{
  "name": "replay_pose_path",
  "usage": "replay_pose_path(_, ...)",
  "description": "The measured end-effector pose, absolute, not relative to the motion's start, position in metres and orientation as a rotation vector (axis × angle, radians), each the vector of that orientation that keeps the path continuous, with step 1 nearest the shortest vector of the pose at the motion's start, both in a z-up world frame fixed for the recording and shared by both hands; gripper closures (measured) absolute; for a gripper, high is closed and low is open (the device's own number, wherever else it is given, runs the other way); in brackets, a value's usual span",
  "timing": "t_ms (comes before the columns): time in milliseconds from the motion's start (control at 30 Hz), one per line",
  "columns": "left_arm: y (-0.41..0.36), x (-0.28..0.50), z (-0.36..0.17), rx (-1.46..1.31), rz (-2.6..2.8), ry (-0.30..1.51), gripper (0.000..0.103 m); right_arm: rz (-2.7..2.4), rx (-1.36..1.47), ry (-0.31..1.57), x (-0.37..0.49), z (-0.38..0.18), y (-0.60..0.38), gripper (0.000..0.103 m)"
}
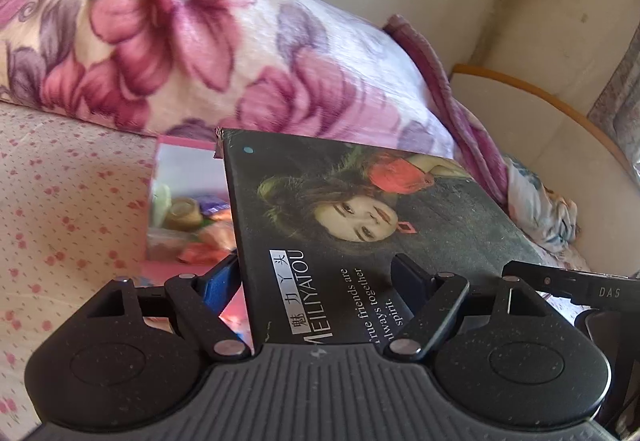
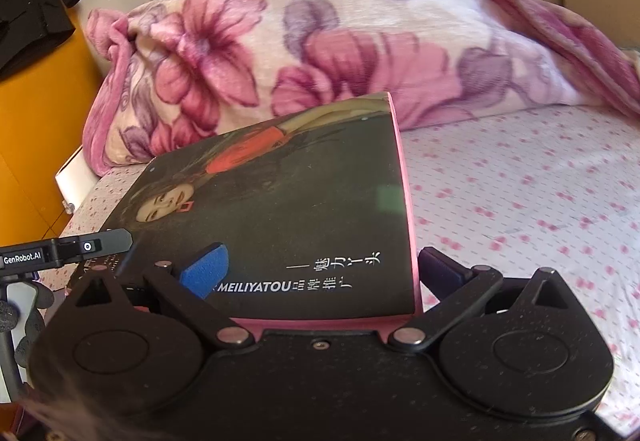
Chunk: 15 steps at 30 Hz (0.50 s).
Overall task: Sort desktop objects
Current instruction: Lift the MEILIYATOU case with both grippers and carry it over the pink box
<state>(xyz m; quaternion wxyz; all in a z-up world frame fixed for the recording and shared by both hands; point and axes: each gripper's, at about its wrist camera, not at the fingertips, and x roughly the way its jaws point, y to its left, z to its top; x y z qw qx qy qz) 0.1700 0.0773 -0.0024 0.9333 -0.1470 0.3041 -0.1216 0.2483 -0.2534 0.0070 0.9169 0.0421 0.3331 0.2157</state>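
Box (image 2: 280,209) above bedsheet (image 2: 520,209), between fingers of both grippers: left gripper (image 1: 320,281) at one edge, right gripper (image 2: 320,273) at other. Blanket (image 2: 320,53) behind box, on bedsheet.

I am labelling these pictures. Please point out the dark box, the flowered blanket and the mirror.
dark box (image 2: 288,209), right wrist view, printed lid.
flowered blanket (image 1: 180,33), left wrist view, big pink flower.
mirror (image 1: 188,201), left wrist view, reflecting glass.

Floral blanket (image 2: 320,53) lies bunched on the dotted bedsheet (image 2: 520,201).
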Motion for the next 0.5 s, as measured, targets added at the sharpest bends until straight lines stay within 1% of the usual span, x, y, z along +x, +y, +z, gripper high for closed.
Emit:
replay_pose_path(233, 0.111, 0.205, -0.008, -0.296, -0.226, 0.597, 0.022, 0.477, 0.056, 0.686, 0.283, 0.004, -0.21, 0.0)
replay_pose_path(500, 0.141, 0.25, -0.027, -0.31, -0.212, 0.619, 0.022, 0.487, 0.049, 0.714, 0.327, -0.007, -0.173, 0.0)
